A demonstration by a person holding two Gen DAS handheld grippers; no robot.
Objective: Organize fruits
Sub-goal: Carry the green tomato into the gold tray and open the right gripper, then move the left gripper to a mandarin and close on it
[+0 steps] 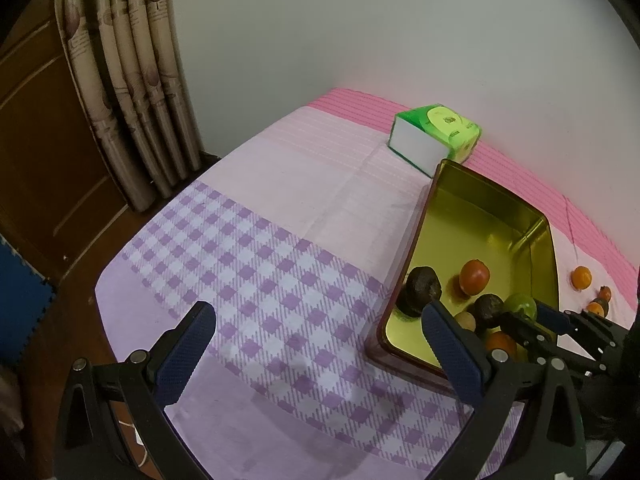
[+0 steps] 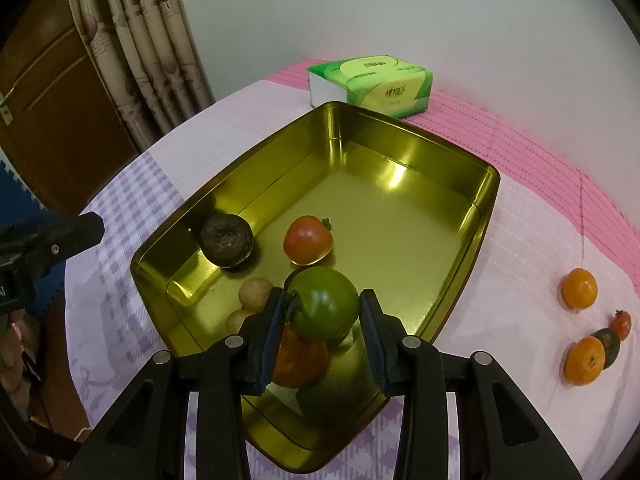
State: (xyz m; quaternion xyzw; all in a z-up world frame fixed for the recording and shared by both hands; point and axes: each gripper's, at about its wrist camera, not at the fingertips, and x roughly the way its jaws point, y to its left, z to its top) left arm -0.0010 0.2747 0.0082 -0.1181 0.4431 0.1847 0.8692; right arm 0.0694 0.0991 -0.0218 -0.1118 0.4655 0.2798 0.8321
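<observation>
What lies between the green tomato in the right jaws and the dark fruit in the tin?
In the right wrist view, two small pale brown fruits lie between the green tomato and the dark fruit.

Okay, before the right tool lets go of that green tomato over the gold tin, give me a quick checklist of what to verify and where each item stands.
1. Green tomato between the right tool's pads: ok.
2. Tomato is over the gold tin, not the cloth: ok.
3. Tomato already resting on the tin floor: cannot tell; it sits above an orange fruit.
4. Free floor space beyond the red tomato: ok.
5. Left tool open and outside the tin: ok.
6. Fruits left on the cloth, such as the orange: not ok, several remain.
</observation>
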